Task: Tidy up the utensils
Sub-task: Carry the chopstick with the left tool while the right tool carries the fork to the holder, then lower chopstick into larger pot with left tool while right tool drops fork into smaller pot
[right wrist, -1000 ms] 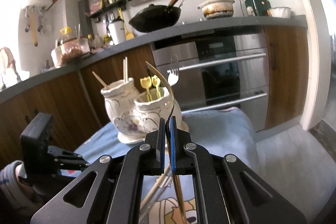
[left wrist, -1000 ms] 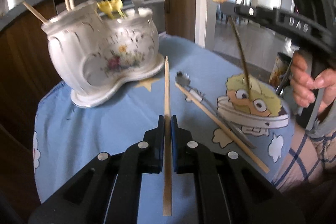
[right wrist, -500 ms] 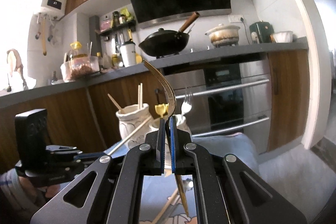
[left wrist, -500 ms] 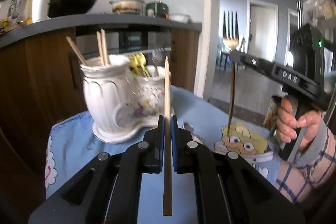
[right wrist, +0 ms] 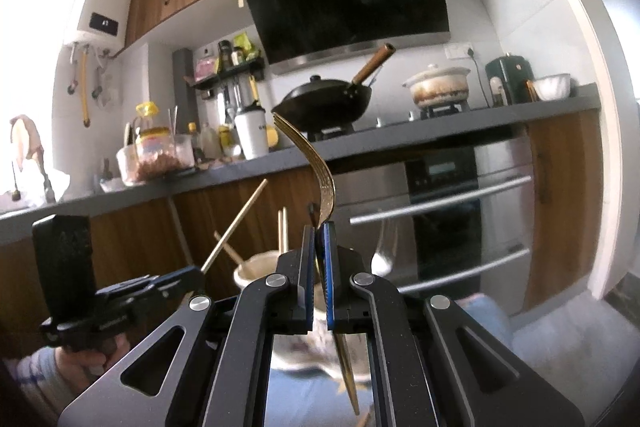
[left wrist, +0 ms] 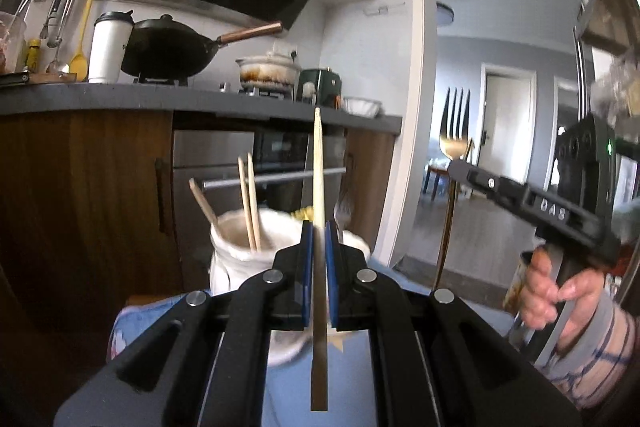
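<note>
While both utensils are carried above the white ceramic holder [left wrist: 240, 259], a wooden chopstick [left wrist: 318, 187] is clamped upright in the left gripper [left wrist: 317, 247] and a gold fork [right wrist: 320, 179] in the right gripper [right wrist: 318, 247]; lowering each handle-first into its compartment is judged next.

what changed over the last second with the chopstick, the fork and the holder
Both grippers rose. The left gripper lifted its chopstick off the blue cloth and tipped it upright, so the white ceramic holder now sits low in its view. The right gripper raised the gold fork, tines up. Nothing was taken or released: both stay clamped, and the holder keeps its chopsticks and has not moved.
</note>
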{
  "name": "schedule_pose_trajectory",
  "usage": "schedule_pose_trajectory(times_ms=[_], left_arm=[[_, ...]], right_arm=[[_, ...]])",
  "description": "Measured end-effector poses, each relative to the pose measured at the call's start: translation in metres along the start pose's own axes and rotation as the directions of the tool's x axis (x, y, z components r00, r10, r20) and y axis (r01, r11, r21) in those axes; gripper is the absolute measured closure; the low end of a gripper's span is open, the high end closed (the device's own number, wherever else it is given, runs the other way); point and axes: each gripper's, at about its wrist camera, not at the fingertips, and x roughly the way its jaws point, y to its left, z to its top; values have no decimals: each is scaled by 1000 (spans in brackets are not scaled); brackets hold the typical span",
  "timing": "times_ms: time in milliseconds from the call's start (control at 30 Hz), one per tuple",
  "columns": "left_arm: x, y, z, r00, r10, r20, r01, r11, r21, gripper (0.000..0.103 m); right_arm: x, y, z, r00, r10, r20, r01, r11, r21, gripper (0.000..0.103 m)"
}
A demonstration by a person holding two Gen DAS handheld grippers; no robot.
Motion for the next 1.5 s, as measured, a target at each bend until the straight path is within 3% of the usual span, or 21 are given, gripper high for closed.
schedule_pose_trajectory(times_ms=[333, 567, 767, 900, 1100, 1367, 1500], left_arm=[[46, 33, 36, 996, -54, 67, 62, 991, -122, 97], [76, 32, 37, 996, -8, 84, 17, 995, -98, 97], [94, 23, 27, 990, 80, 115, -77, 997, -27, 97], [97, 17, 20, 983, 114, 142, -121, 992, 38, 97], [91, 16, 9, 986, 97, 132, -107, 992, 69, 97], [69, 11, -5, 985, 114, 129, -126, 988, 89, 97], [55, 15, -9, 983, 134, 123, -140, 989, 46, 97]], right_arm=[[33, -8, 30, 994, 36, 102, -42, 998, 57, 98], [55, -22, 32, 990, 23, 137, -36, 995, 89, 98], [67, -35, 19, 988, -4, 155, -18, 991, 136, 98], [78, -36, 9, 992, -7, 123, -9, 992, 130, 98], [91, -44, -7, 1000, -5, 23, 1, 986, 169, 98], [89, -39, -21, 999, -20, -39, 26, 987, 156, 98], [87, -39, -25, 998, -29, -50, 36, 987, 155, 98]])
